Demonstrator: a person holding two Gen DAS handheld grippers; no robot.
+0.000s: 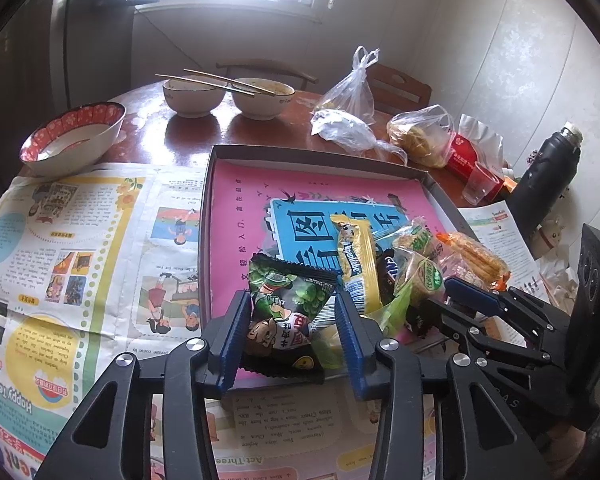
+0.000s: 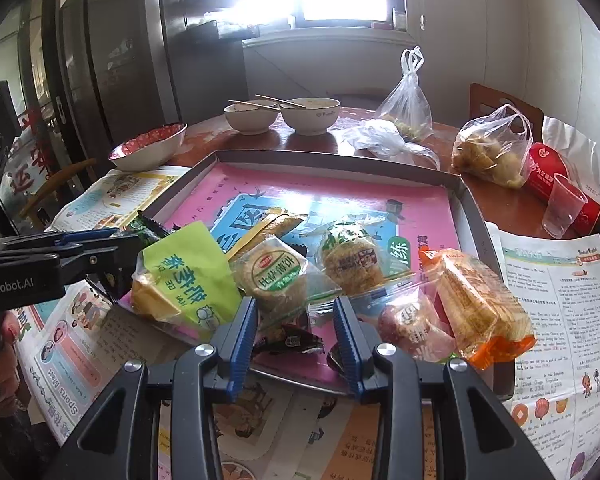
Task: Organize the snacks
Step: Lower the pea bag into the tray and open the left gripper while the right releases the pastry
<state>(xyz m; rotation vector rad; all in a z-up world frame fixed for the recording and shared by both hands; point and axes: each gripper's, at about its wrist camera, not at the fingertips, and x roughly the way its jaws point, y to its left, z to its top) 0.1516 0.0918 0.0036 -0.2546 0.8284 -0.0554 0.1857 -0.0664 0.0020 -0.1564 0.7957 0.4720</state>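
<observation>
Two grippers over the snack pile. Left gripper (image 1: pixel 290 312) has its blue fingers (image 1: pixel 233 332) either side of a dark green snack packet (image 1: pixel 288 312); the packet fills the gap and seems pinched, though firm contact on the right finger is hard to confirm. Right gripper (image 2: pixel 294 326) sits with jaws parted, nothing between them but tray floor and a dark wrapper (image 2: pixel 290 340) lying below; its tips hover just short of a round biscuit pack with a green label (image 2: pixel 274 276).

Out from there, the snacks bunch at the near end of a shallow grey-walled tray (image 2: pixel 474 216) lined in pink: a lime-green cake pack (image 2: pixel 184 280) on the left, a second round biscuit (image 2: pixel 352 258) behind, an orange-edged wafer pack (image 2: pixel 480 312) propped on the right rim. A yellow bar wrapper (image 1: pixel 356 256) lies beside the green packet.

Newspaper (image 1: pixel 80 240) covers the table around the tray. Farther back, two white bowls (image 1: pixel 194 94) with chopsticks (image 1: pixel 216 80), a red-rimmed bowl (image 1: pixel 74 138), plastic bags (image 2: pixel 408 96) and a clear cup (image 2: pixel 564 210).
</observation>
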